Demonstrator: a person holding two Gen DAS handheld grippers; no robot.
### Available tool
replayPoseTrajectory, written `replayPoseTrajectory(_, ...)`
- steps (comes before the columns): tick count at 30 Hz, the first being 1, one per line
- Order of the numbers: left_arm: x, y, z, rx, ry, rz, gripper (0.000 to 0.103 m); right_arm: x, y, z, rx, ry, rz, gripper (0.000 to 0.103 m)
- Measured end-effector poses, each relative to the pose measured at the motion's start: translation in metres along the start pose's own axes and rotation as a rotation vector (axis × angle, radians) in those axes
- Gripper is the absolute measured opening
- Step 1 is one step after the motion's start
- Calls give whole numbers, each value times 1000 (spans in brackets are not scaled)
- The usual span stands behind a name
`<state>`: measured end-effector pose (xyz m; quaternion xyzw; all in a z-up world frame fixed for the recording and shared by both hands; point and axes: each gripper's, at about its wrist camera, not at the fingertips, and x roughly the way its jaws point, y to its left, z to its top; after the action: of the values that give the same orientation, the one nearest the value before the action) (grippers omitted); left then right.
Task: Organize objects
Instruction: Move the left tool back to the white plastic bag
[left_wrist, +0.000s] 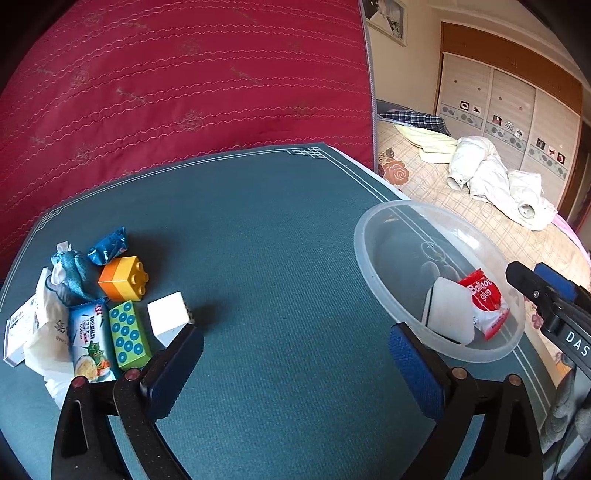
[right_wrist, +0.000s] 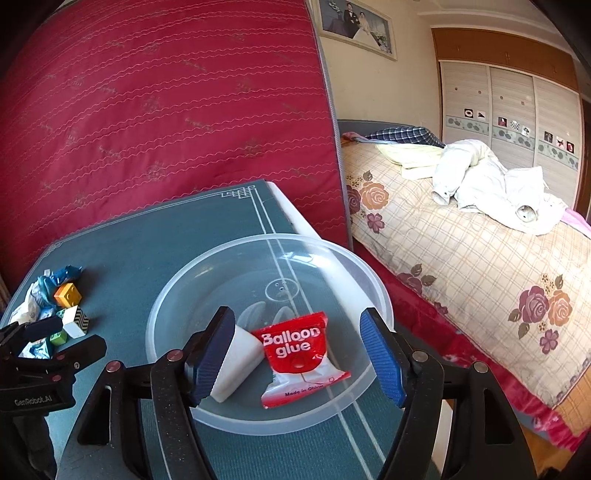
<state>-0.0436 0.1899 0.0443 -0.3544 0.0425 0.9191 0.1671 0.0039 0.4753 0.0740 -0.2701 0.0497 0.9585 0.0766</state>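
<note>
A red quilted mattress stands upright against the wall behind a table covered in a teal mat with a pale line border. To the right lies a bed under a checked spread with rose prints; a white jacket, a yellow pillow and a plaid cloth lie on it. On the cream wall hangs a framed photo. A wardrobe with pale sliding doors and a brown top fills the far wall. Daylight falls on the bed.
</note>
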Motion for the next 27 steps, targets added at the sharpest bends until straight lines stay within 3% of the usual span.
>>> replayPoseTrajectory(19,-29,104,-11,-188,-27,154,102,-9,88,-23,-145,30,95,73)
replayPoseTrajectory(27,-46,156,-21,-303,-50,176,102,-1,123,-28,-178,76,169,77)
